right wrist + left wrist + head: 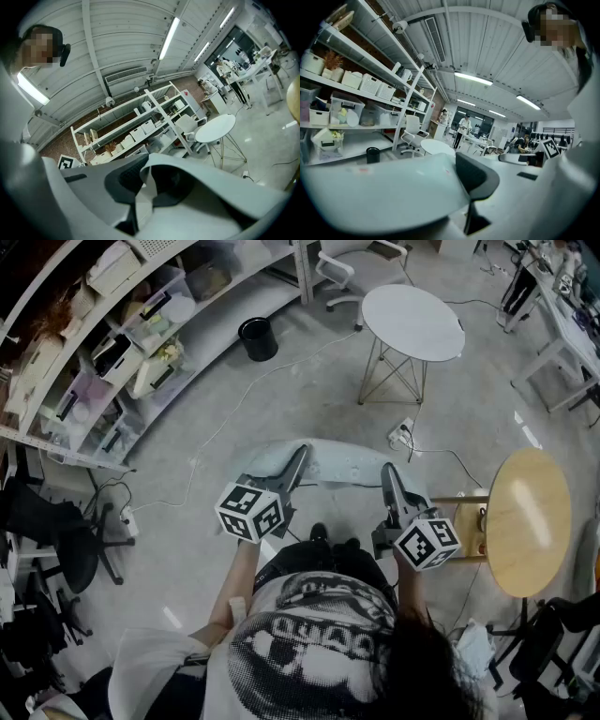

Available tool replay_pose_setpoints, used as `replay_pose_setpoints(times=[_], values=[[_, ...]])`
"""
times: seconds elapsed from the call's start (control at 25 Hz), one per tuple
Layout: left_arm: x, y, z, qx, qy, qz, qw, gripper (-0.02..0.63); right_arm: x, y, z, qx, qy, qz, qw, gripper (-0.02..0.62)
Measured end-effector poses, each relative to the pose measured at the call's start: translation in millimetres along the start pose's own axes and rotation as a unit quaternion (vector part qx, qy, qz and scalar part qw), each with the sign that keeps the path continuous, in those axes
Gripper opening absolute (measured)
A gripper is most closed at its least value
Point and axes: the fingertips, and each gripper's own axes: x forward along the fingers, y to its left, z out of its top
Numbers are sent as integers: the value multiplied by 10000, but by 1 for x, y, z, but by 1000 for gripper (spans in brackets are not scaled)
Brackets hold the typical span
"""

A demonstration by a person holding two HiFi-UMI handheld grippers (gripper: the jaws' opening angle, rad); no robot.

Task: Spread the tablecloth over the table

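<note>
Left gripper (298, 461): its jaws pinch one end of the pale tablecloth (342, 463).
Right gripper (387, 474): nearly pressed together, with a fold of the other end between its pads.
Tablecloth: it is stretched in the air between the two grippers, in front of the person, and is not yet over any table.
White round table (412, 322): ahead, well apart, top bare.
Advice: I think both pinches must be firm and the edge taut. Carry the cloth over the top and lower both ends evenly.

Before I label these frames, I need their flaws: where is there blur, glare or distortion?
Head view: sharp, evenly lit, shelving bowed by the lens. Left gripper view: tablecloth near the lens blurred, ceiling lights glaring, dark corners. Right gripper view: tablecloth soft, background sharp.
</note>
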Motion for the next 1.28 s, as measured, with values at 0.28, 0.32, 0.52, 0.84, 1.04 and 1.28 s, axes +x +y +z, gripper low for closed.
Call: replay_pose_setpoints(times=[0.28, 0.32, 0.52, 0.84, 1.04, 1.28], values=[[-6, 11, 2, -42, -44, -88, 9999, 71, 9, 5, -8, 122, -46, -64, 9999, 18], [-7, 12, 3, -50, -63, -116, 9999, 71, 10, 6, -9, 125, -67, -67, 9999, 18], [-9, 18, 7, -89, -116, -287, 9995, 71, 14, 11, -11, 158, -175, -121, 9996, 18], [7, 30, 20, -40, -164, -401, 9991, 71, 33, 6, -2, 190, -152, -179, 9995, 18], [34, 43, 21, -158, -155, -368, 9991, 71, 56, -16, 6, 231, -84, -168, 9996, 18], [89, 74, 36, -188, -91, -178, 9996, 71, 115, -54, 28, 262, 7, -6, 9997, 18]])
